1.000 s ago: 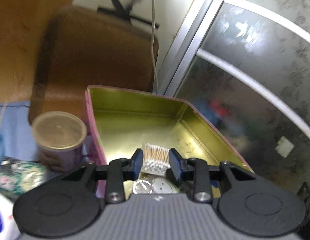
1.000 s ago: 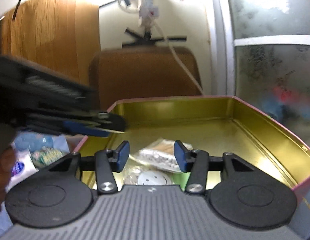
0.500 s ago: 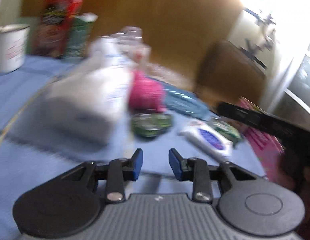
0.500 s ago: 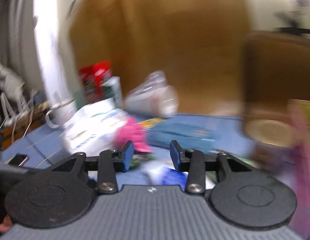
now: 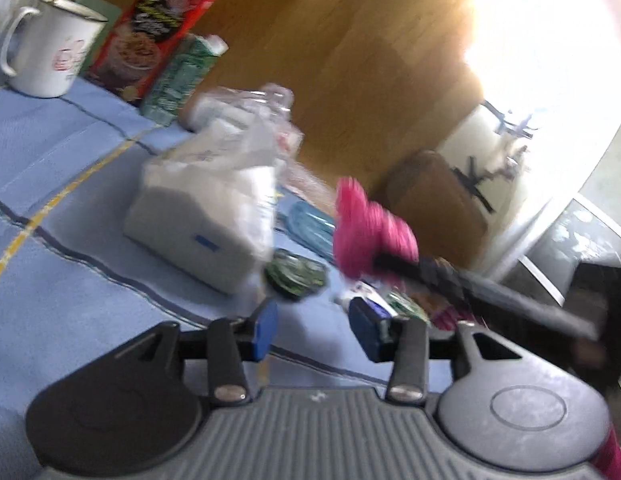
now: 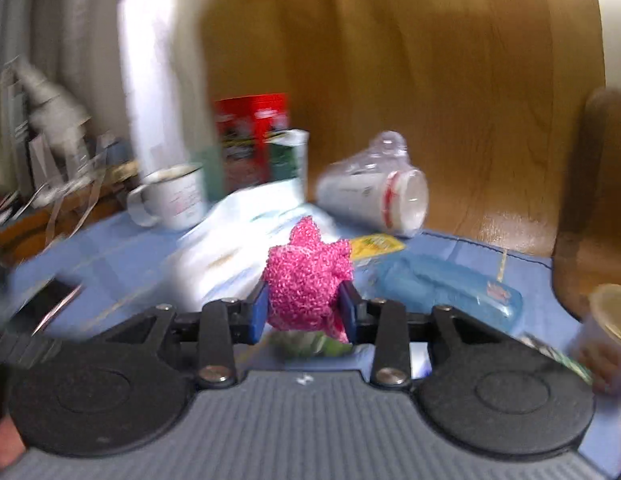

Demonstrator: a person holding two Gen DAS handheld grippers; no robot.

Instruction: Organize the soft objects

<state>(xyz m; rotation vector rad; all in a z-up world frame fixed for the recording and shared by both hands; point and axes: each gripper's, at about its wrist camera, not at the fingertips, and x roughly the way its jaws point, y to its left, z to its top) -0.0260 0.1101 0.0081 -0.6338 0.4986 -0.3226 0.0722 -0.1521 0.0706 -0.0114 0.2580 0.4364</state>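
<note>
We see our right gripper [image 6: 306,312] with a fuzzy pink scrubby [image 6: 306,280] sitting between its two blue pads. The jaws are closing, and the pads look like they touch the pink scrubby on both sides, though the picture is blurry. The pink scrubby sits just above the blue cloth [image 6: 110,256] on the table, in front of a white soft pack [image 6: 238,248].

From our left gripper [image 5: 312,330] we see the same pink scrubby [image 5: 370,232] farther off, with the dark tip of the other gripper reaching into it from the right. Our left jaws are opening and nothing is between them. They hang over the blue cloth [image 5: 70,280].

Near the pink scrubby lie a blue see-through case [image 6: 446,288] and a little green packet [image 5: 296,274]. At the back stand a white mug [image 5: 50,52], a red box [image 5: 154,32] and a green carton [image 5: 182,76]. A clear jar [image 6: 374,196] lies on its side by the wooden wall.
</note>
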